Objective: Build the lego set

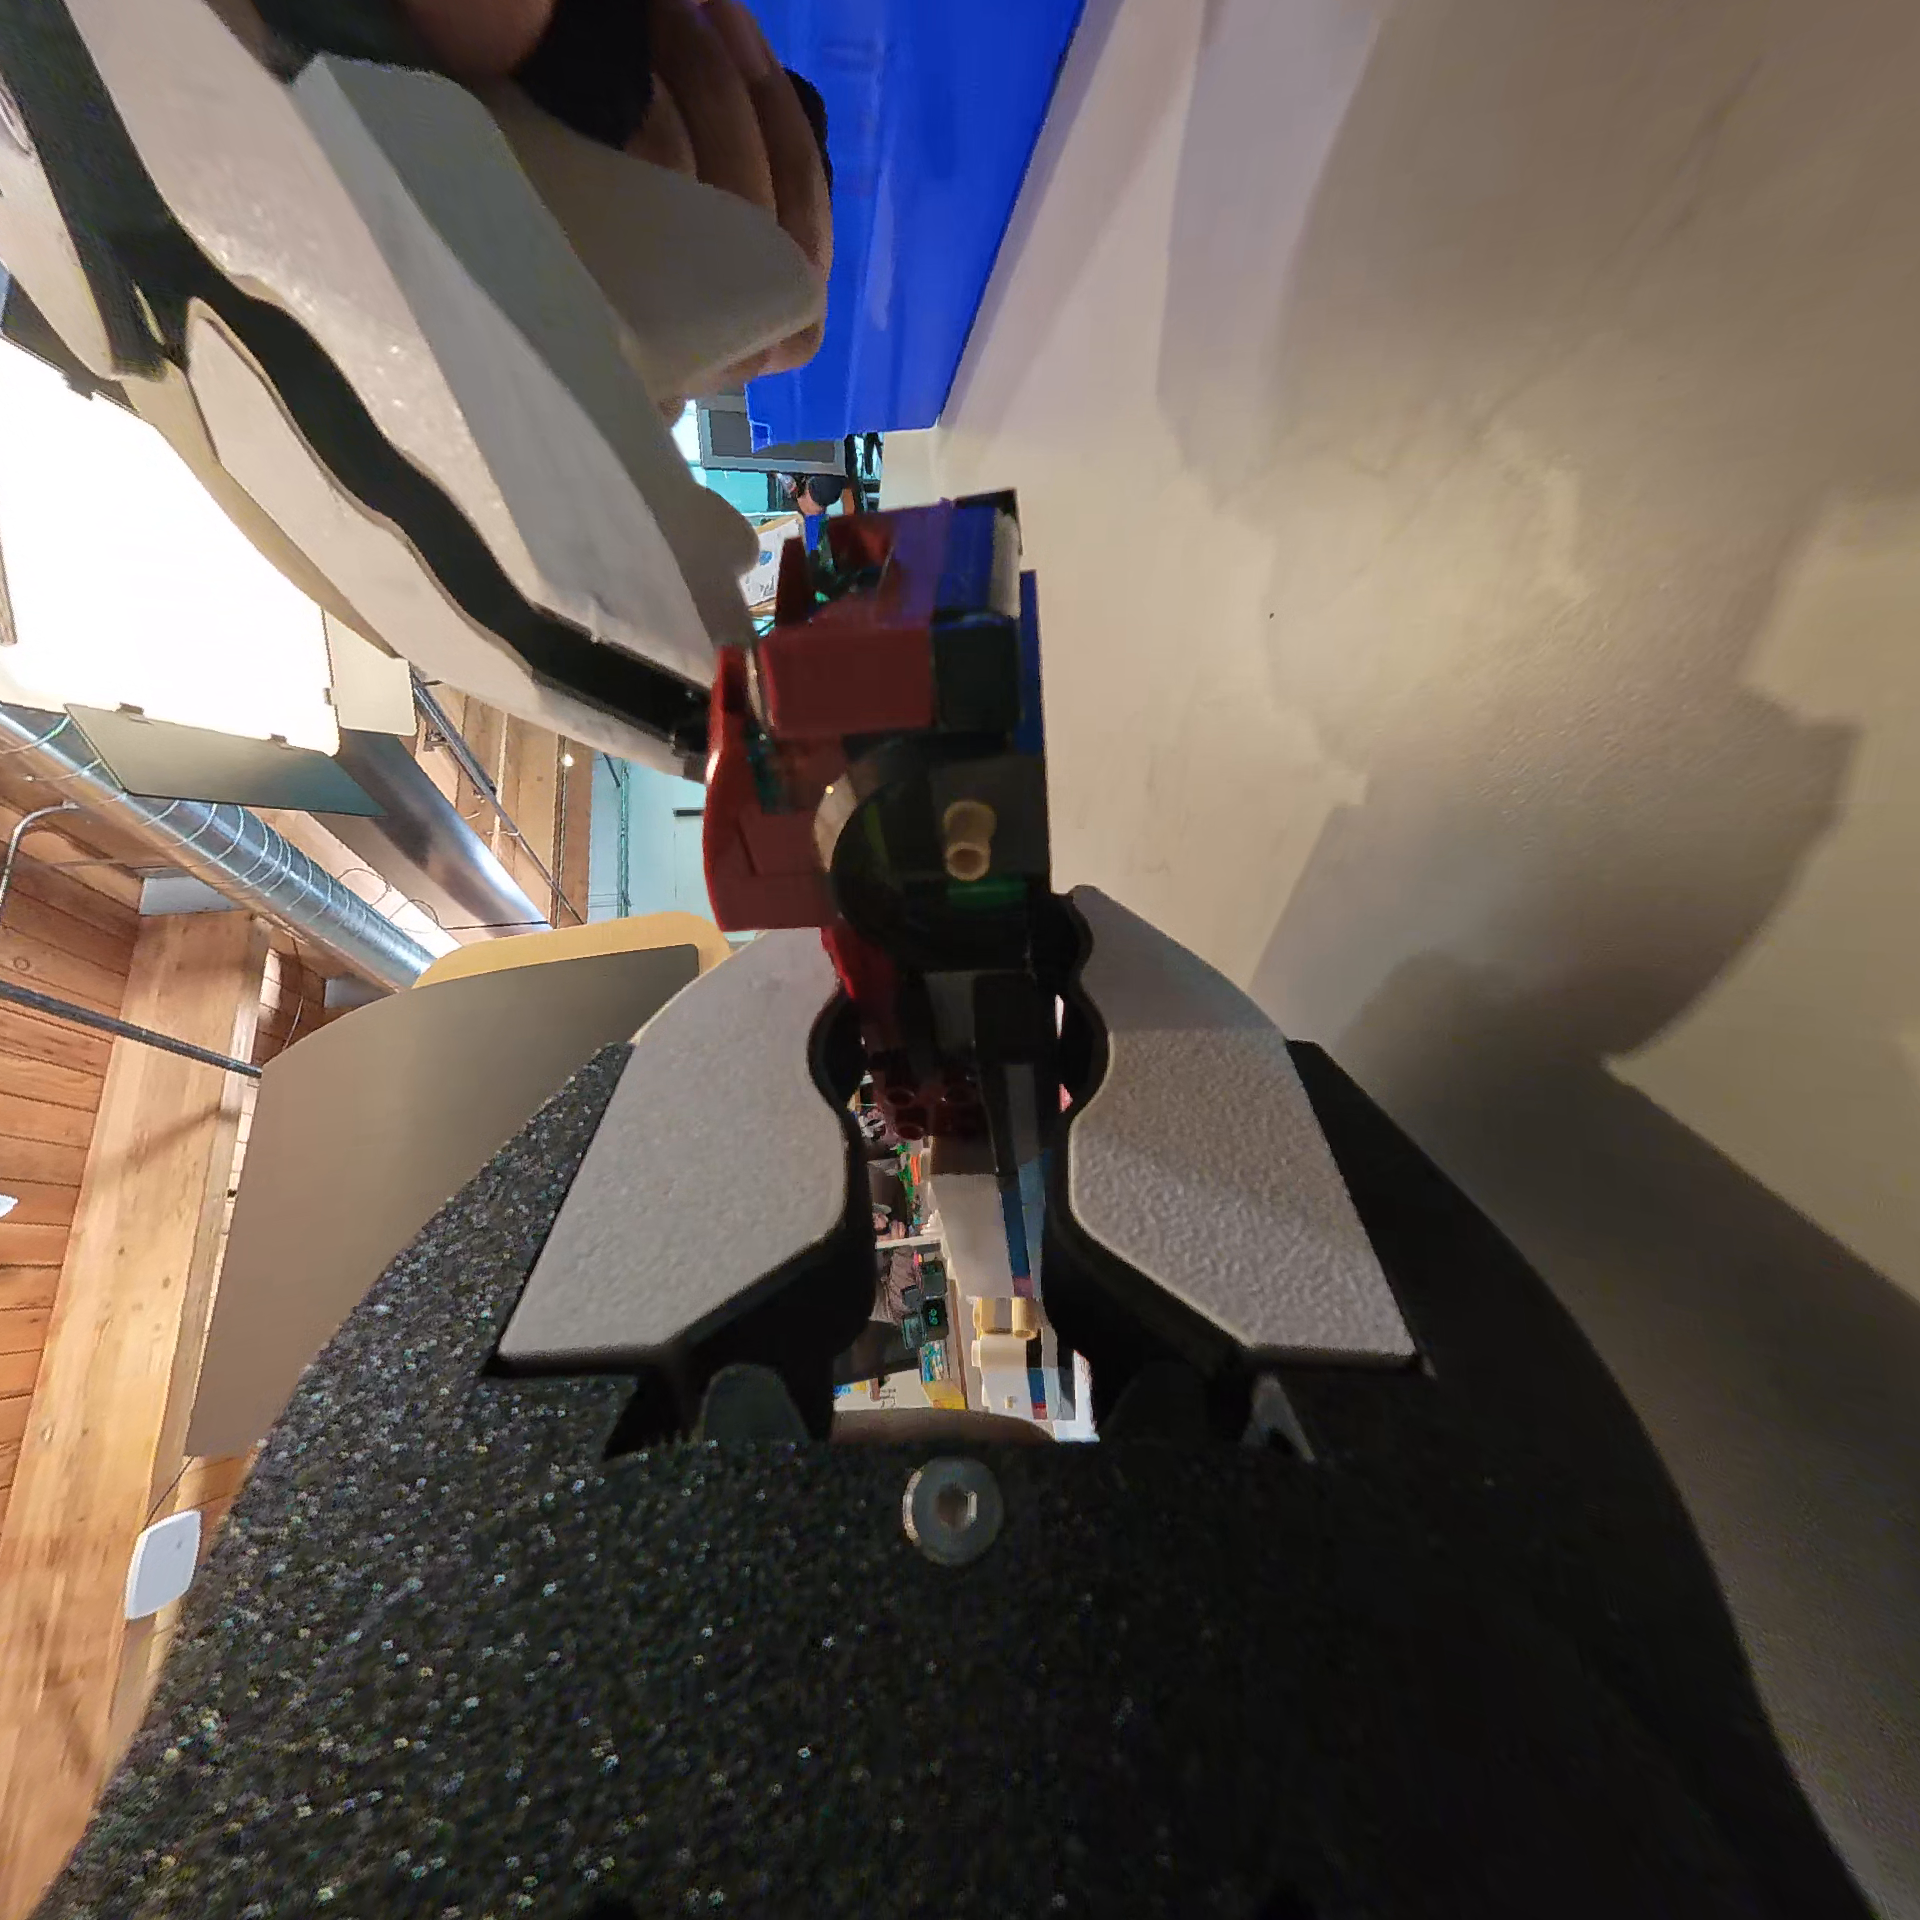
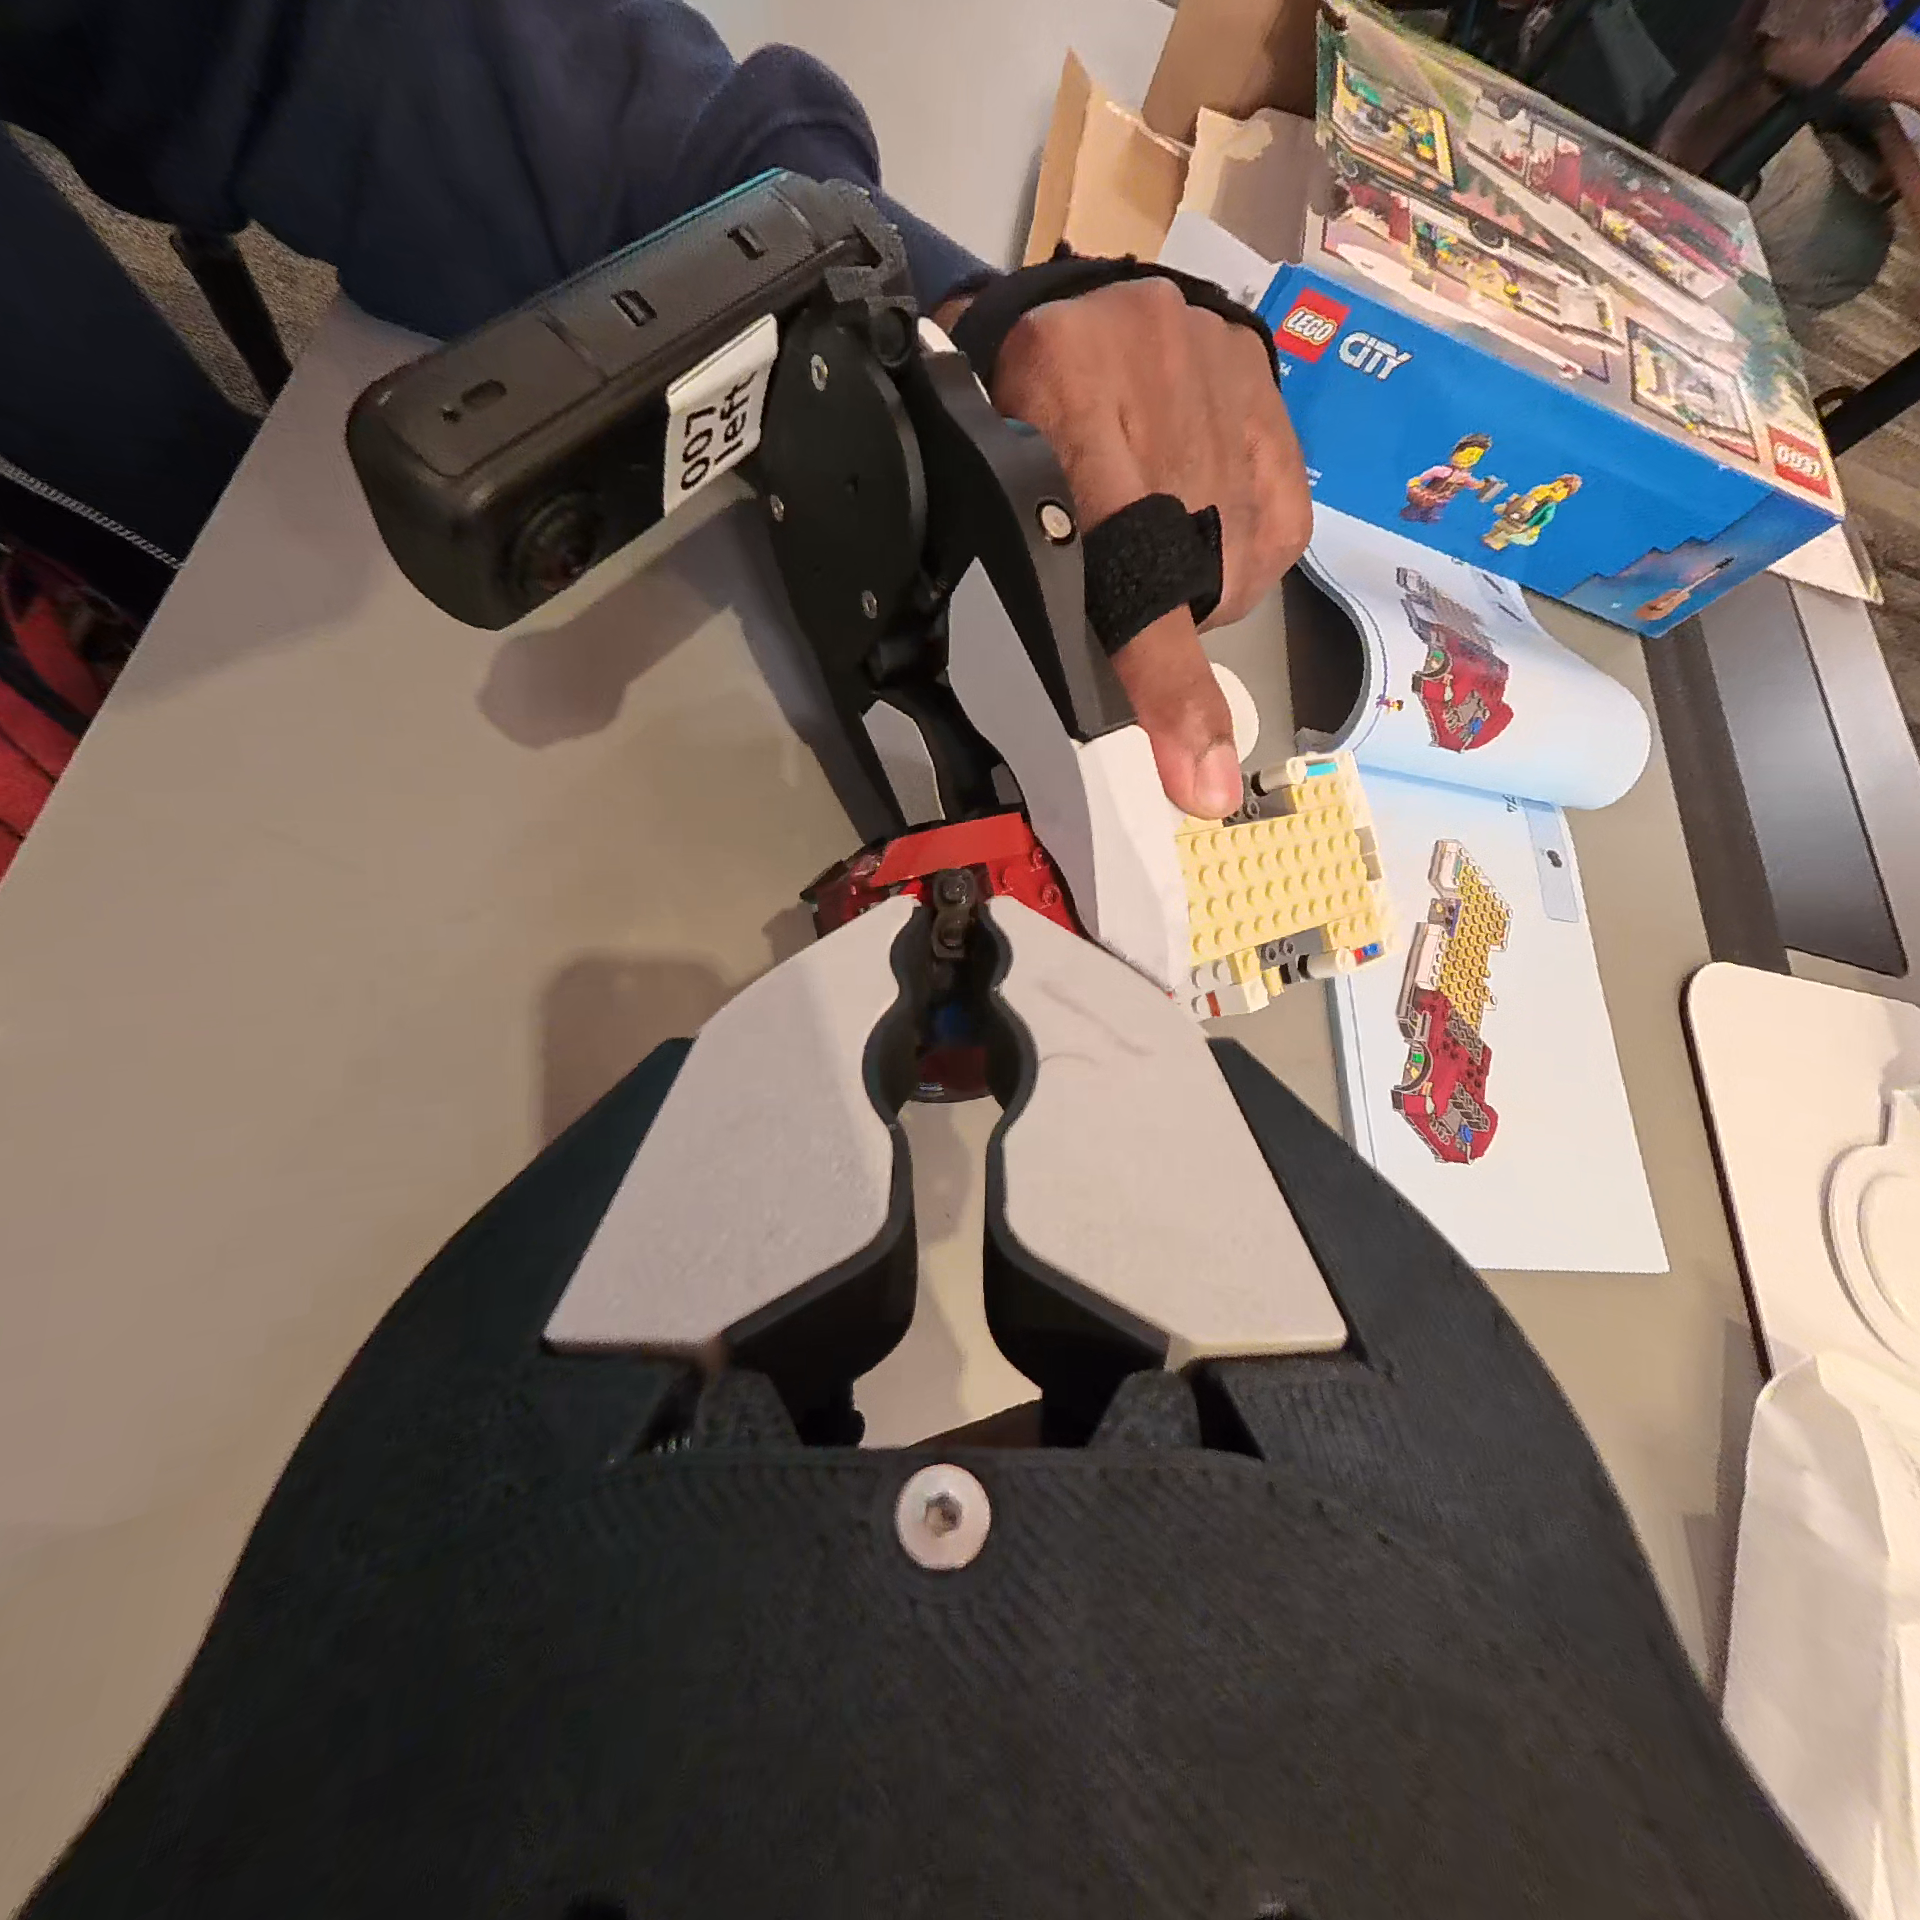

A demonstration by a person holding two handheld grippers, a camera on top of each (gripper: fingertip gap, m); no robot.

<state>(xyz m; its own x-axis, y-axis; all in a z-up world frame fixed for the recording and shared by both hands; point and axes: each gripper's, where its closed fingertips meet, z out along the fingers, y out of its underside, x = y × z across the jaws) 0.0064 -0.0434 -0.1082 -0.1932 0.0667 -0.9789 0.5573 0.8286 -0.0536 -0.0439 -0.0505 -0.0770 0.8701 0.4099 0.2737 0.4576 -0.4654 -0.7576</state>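
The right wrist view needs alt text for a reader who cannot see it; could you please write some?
The right tongs pinch a small dark piece against a red toy-brick vehicle that the left tongs also hold, over a beige table. The gloved left hand presses a fingertip on a tan studded brick section. An open instruction booklet and blue box lie behind.
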